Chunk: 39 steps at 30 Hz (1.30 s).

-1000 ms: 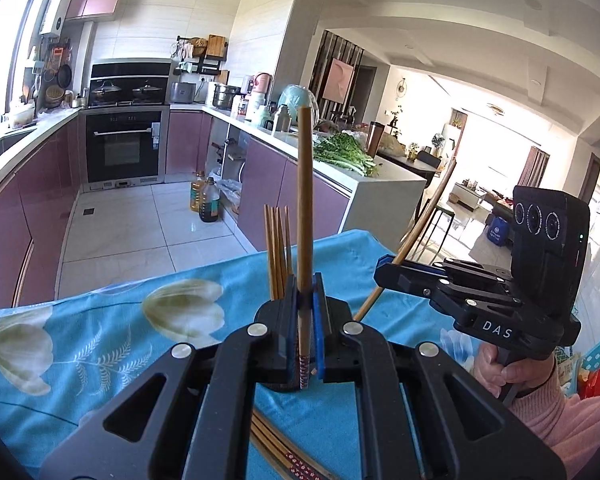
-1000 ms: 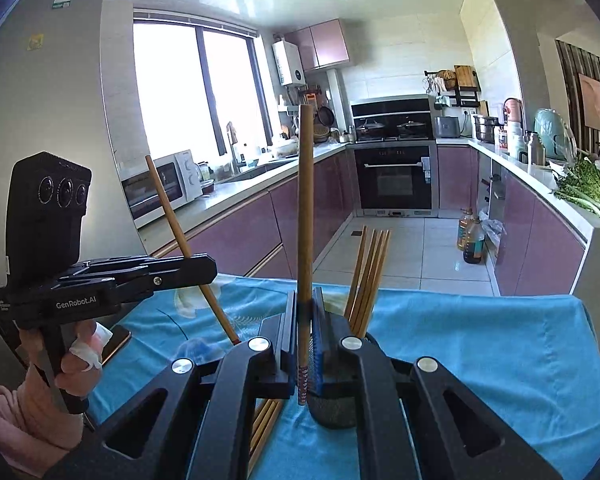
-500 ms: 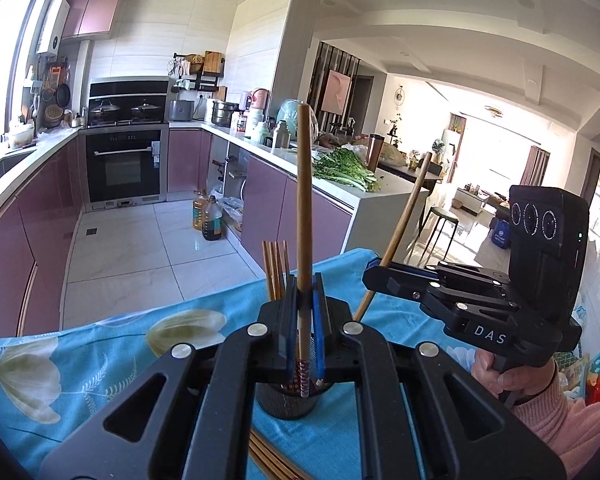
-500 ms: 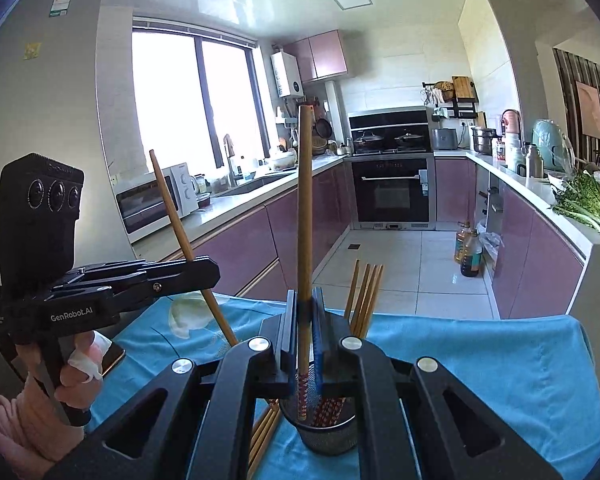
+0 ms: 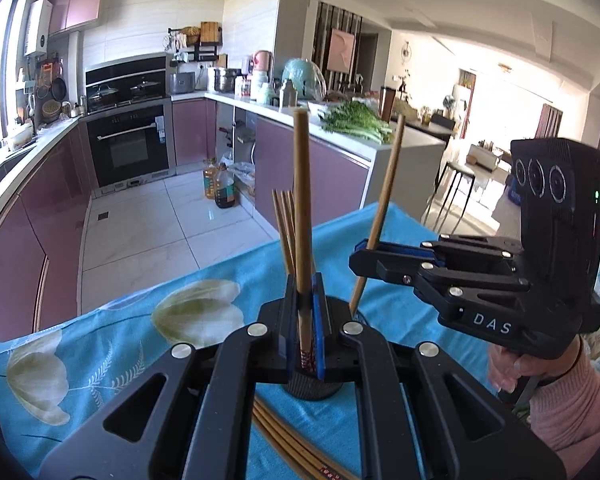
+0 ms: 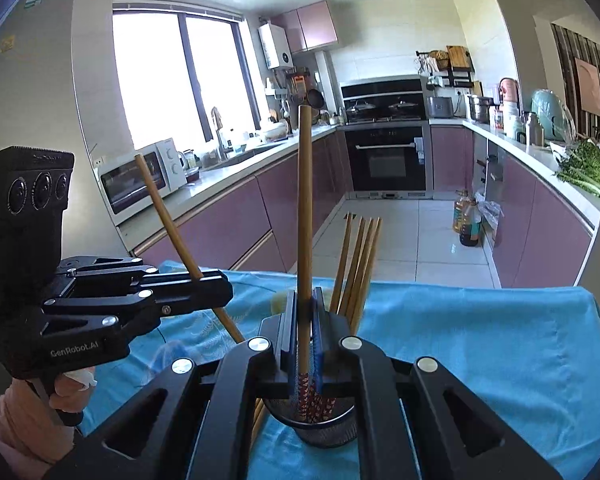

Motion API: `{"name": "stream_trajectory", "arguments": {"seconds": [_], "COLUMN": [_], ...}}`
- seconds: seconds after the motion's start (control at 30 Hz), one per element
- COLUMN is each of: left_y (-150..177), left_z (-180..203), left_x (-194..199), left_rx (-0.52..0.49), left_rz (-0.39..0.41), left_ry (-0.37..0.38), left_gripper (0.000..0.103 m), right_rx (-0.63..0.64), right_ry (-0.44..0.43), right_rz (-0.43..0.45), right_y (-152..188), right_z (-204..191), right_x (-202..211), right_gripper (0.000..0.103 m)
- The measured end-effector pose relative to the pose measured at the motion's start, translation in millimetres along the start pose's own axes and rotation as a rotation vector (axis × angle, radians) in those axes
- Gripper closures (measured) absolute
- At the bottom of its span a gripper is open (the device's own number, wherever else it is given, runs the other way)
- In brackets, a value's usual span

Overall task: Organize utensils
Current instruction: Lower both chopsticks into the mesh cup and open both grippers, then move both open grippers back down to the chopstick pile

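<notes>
My left gripper (image 5: 305, 304) is shut on a wooden chopstick (image 5: 302, 208), held upright above the black mesh holder (image 5: 312, 386). My right gripper (image 6: 305, 312) is shut on another upright chopstick (image 6: 305, 208), its patterned end over the same holder (image 6: 324, 426). Several chopsticks (image 6: 358, 264) stand in the holder; they also show in the left wrist view (image 5: 284, 224). More chopsticks (image 5: 296, 448) lie on the blue floral cloth (image 5: 112, 344). Each view shows the other gripper: the right one (image 5: 360, 258) and the left one (image 6: 224, 290).
The cloth-covered table (image 6: 480, 340) ends at its far edge toward the kitchen floor. Purple cabinets, an oven (image 6: 386, 160) and a counter with greens (image 5: 358, 122) lie beyond. Oil bottles (image 5: 220, 186) stand on the floor.
Both grippers have risen and tilted, so the holder now shows below the fingertips. Both chopsticks stay gripped, and the right one has swung more upright.
</notes>
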<state>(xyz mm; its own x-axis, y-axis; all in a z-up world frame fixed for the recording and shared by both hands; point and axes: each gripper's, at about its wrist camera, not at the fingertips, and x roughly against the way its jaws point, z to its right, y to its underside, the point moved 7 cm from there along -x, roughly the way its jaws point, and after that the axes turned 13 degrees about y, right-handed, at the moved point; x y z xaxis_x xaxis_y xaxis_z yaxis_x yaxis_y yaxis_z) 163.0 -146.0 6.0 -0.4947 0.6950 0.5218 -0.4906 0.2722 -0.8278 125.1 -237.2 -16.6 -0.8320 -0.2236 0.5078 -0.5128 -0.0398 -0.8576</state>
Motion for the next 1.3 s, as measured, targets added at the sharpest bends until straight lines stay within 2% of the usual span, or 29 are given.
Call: {"name": "stream_trajectory", "arguments": {"seconds": [0.33,0.5,0.6,0.73,0.87,0.9,1.0,1.17,1.23,1.3], "left_y": [20.5,16.6,16.7,13.4,13.3,14.8,18.0,24.4,28.4,34.1], "left_z": [-1.4,-14.6,-23.9,-32.4,-35.1,-36.3,-39.2,-43.0,-41.7,-40.1], "left_x": [-17.4,-39.1,-49.5,-57.6,-57.4,-56.5,-51.9,-28.8,-15.6,-2.4], "left_rx": [-0.022,-0.006,0.005,0.035,0.052,0.060,0.084,0.112,0.110,0.102], "left_rz": [-0.125,-0.187,-0.202,-0.194,-0.168,-0.161,-0.135,-0.068,-0.033,-0.006], "left_ry": [0.014,0.030,0.011,0.016,0.013,0.009,-0.004,-0.032,-0.046,-0.064], "left_gripper": [0.096,0.096,0.096,0.095,0.086,0.086,0.085,0.084,0.078,0.078], "right_rx": [-0.005,-0.027,-0.037,-0.054,-0.069,-0.073,-0.076,-0.068,-0.055,-0.034], "right_ry": [0.013,0.025,0.035,0.046,0.060,0.061,0.066,0.049,0.028,-0.006], "right_rz": [-0.096,-0.117,-0.125,-0.133,-0.130,-0.130,-0.126,-0.103,-0.083,-0.064], "right_y": [18.3,21.2,22.1,23.3,24.1,23.9,24.9,26.0,26.1,25.8], "right_z": [2.9,8.3,9.9,13.6,17.1,18.8,17.9,14.3,8.3,0.4], "right_x": [-23.3,-34.2,-38.1,-42.3,-43.3,-43.5,-39.8,-29.3,-18.6,-6.6], "right_gripper": [0.097,0.097,0.097,0.096,0.094,0.090,0.089,0.088,0.085,0.080]}}
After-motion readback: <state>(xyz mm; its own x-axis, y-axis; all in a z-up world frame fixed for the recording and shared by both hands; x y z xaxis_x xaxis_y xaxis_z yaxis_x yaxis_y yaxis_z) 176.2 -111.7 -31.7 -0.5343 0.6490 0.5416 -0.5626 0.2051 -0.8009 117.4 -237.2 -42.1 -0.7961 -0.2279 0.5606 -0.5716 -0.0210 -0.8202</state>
